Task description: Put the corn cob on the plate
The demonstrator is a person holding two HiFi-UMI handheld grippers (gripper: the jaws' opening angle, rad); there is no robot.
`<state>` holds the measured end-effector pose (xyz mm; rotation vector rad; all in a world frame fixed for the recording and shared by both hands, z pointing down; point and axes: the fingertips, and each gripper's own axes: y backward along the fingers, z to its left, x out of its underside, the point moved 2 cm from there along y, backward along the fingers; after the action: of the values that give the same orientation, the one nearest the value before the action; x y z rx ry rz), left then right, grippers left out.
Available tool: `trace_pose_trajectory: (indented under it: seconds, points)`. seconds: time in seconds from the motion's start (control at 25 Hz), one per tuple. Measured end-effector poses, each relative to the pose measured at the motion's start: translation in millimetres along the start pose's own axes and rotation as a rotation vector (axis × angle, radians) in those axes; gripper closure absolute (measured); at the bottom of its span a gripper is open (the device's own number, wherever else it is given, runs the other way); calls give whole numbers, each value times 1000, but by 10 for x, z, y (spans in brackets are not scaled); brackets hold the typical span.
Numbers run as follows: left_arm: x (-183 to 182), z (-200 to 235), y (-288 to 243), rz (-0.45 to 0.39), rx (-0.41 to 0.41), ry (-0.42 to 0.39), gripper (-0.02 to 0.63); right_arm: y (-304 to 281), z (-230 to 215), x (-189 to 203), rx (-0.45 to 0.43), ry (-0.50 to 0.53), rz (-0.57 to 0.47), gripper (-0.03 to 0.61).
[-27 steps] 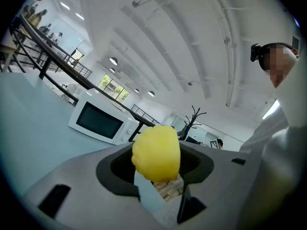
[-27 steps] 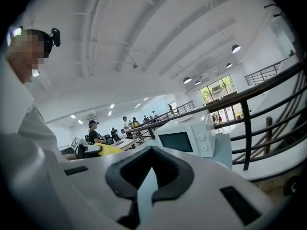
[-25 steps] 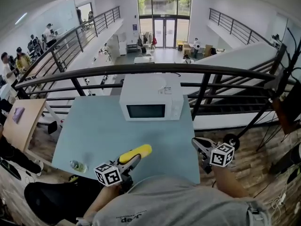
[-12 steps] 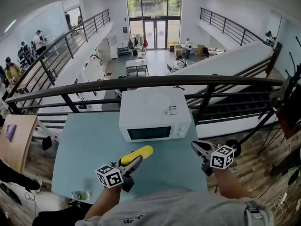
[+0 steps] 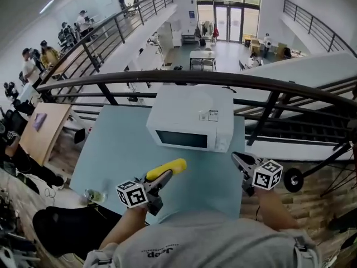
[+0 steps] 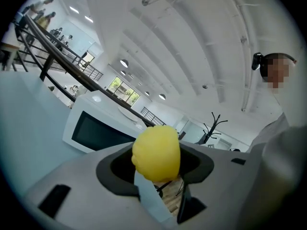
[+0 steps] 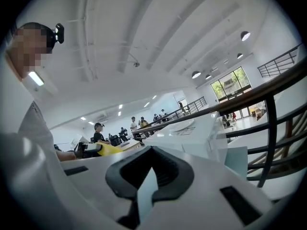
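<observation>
A yellow corn cob (image 5: 167, 168) is held level over the light blue table (image 5: 120, 144), and my left gripper (image 5: 160, 177) is shut on its near end. In the left gripper view the corn cob (image 6: 156, 152) bulges out between the jaws and points at the white microwave (image 6: 98, 128). The microwave (image 5: 192, 119) stands at the table's far side. A white plate (image 7: 181, 125) lies on top of it. My right gripper (image 5: 241, 163) hovers at the table's right edge, shut and holding nothing.
A small glass bottle (image 5: 93, 196) stands near the table's front left corner. A black railing (image 5: 167, 78) runs right behind the table, with a drop to a lower floor beyond it. A wooden desk (image 5: 44, 133) and several people are at the left.
Both grippers have moved forward over the table, closer to the microwave. The corn cob stays in the left gripper. The view has swung, so the microwave looks bigger and turned.
</observation>
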<state>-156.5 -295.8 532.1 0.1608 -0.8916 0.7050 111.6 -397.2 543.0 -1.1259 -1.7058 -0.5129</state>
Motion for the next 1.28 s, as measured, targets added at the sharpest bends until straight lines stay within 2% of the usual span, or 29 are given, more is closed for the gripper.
trace_pose_trajectory:
  seconds: [0.24, 0.6, 0.88, 1.08, 1.28]
  points:
    - [-275, 189, 192, -8, -33, -54, 388, -93, 85, 36, 26, 1, -42, 561]
    - [-829, 346, 25, -3, 19, -197, 388, -275, 235, -78, 78, 22, -37, 561]
    - [-1189, 309, -451, 9, 33, -348, 388, -485, 191, -323, 55, 96, -5, 561]
    - [-1468, 272, -948, 47, 12, -519, 388, -658, 80, -508, 40, 153, 3, 561]
    - [-1663, 321, -1444, 88, -23, -640, 388, -755, -77, -652, 49, 185, 2, 561]
